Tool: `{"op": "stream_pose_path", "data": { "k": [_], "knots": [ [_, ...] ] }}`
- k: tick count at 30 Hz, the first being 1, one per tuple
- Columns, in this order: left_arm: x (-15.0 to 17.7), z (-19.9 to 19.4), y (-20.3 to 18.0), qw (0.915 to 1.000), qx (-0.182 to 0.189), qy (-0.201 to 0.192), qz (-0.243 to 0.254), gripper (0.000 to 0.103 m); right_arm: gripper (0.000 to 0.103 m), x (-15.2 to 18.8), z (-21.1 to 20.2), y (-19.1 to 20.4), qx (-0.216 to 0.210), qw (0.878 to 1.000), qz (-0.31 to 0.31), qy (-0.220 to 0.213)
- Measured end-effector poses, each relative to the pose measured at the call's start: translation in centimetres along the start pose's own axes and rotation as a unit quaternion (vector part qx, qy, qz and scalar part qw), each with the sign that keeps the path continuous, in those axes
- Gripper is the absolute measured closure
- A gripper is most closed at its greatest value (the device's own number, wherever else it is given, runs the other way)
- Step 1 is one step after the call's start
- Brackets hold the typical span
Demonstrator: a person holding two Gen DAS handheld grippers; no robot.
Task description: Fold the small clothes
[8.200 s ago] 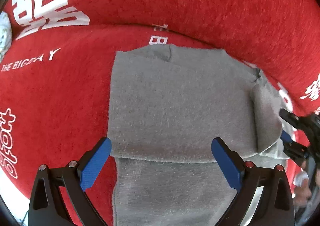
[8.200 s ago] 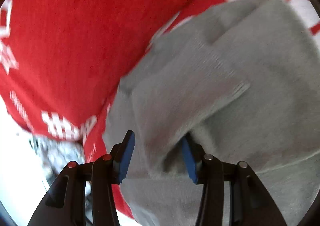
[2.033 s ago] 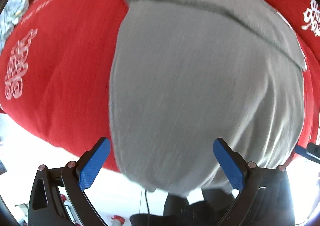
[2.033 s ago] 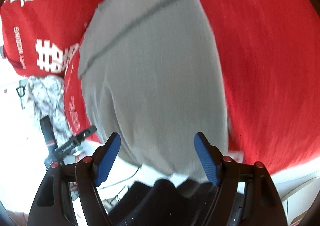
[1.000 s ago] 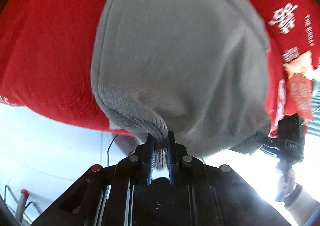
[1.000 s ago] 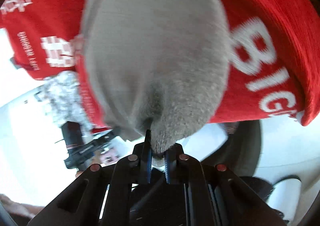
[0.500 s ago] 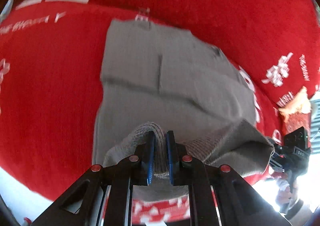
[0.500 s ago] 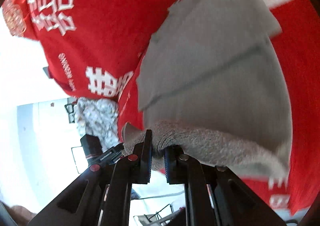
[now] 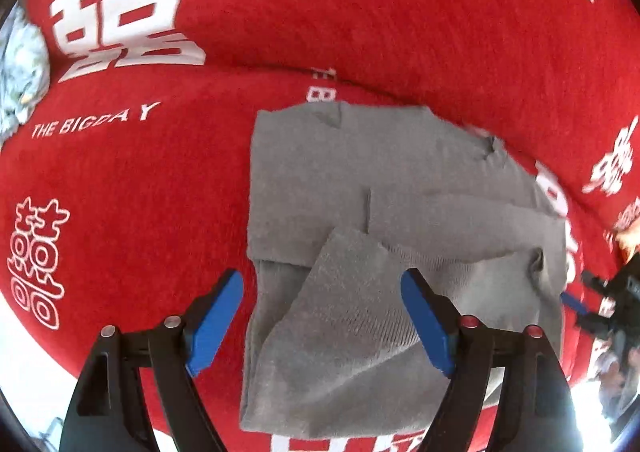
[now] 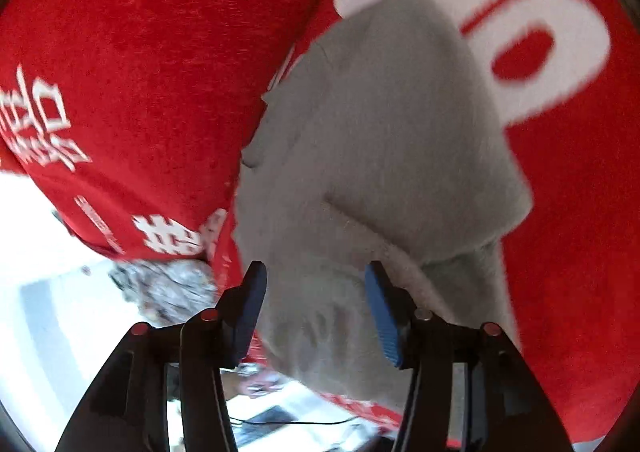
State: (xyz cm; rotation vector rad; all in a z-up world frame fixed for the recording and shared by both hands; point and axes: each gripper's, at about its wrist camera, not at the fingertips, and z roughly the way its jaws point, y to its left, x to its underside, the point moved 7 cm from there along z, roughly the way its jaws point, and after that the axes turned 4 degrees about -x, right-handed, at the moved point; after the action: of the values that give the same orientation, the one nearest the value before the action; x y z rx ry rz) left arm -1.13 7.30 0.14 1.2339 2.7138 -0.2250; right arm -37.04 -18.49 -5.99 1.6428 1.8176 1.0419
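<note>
Left gripper (image 9: 322,314): jaws spread wide, having just been opening; blue pads (image 9: 214,318) clear of the cloth lying between them. Right gripper (image 10: 316,304): jaws parted about halfway, also just opening; pads not pressing the fabric between them. In the left wrist view, the right gripper sits at 3 o'clock.
</note>
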Motion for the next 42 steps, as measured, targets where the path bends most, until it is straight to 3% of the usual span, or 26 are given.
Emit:
{"op": "stream_pose_path", "data": {
  "k": [3,7,9,11,14,16,17,18,19,20,21,25,30,34,39,42],
  "knots": [
    [0.7,1.8,-1.1,0.9985,-0.015,0.026,0.046,0.022,0.047,0.1,0.0,1.1,0.096,0.991,-0.097,0.006],
    [1.2,4.2,-1.8,0.9965,-0.001,0.06,0.058,0.022,0.045,1.1,1.5,3.4,0.192,0.953,-0.234,0.021],
    [1.2,5.1,-2.1,0.9955,0.009,0.066,0.068,0.022,0.043,2.1,2.9,4.5,0.232,0.927,-0.295,0.034],
    [1.1,5.9,-2.3,0.9938,0.014,0.073,0.082,0.022,0.041,3.2,4.6,5.0,0.297,0.885,-0.356,0.042],
    [1.2,6.8,-2.2,0.9911,0.015,0.091,0.095,0.022,0.042,2.9,5.3,3.5,0.381,0.846,-0.372,0.02],
    [0.9,7.0,-2.0,0.9907,0.026,0.091,0.098,0.027,0.044,1.6,5.1,2.5,0.402,0.851,-0.337,-0.001],
    [0.9,7.0,-1.9,0.9904,0.031,0.094,0.096,0.033,0.049,0.7,4.5,1.7,0.399,0.868,-0.297,-0.019],
    [0.9,7.4,-1.8,0.9894,0.04,0.104,0.094,0.047,0.068,0.0,4.1,1.1,0.386,0.886,-0.257,-0.032],
    [1.2,7.7,-1.8,0.9876,0.052,0.118,0.09,0.069,0.089,-0.5,3.6,0.4,0.368,0.902,-0.222,-0.04],
    [1.4,7.8,-1.8,0.9864,0.054,0.123,0.095,0.092,0.094,-0.8,3.1,-0.2,0.347,0.918,-0.189,-0.045],
    [1.5,7.8,-1.8,0.9856,0.051,0.122,0.106,0.096,0.096,-0.9,3.0,-0.4,0.335,0.925,-0.174,-0.049],
    [0.9,4.9,-1.7,0.9878,0.069,0.087,0.11,0.096,0.096,-0.5,1.4,1.4,0.309,0.933,-0.175,-0.066],
    [-1.9,0.0,-1.1,0.9912,0.082,0.027,0.1,0.096,0.096,-0.4,-0.9,5.9,0.295,0.926,-0.22,-0.087],
    [-5.5,-1.7,-1.2,0.9917,0.086,-0.014,0.095,0.096,0.096,-2.8,-1.2,8.9,0.291,0.918,-0.246,-0.112],
    [-10.0,0.7,-1.7,0.9938,0.061,-0.042,0.083,0.096,0.097,-7.2,0.6,10.3,0.3,0.908,-0.266,-0.12],
    [-11.5,4.2,-2.1,0.996,0.037,-0.034,0.074,0.096,0.096,-9.6,2.7,9.1,0.307,0.909,-0.259,-0.107]
  ]
}}
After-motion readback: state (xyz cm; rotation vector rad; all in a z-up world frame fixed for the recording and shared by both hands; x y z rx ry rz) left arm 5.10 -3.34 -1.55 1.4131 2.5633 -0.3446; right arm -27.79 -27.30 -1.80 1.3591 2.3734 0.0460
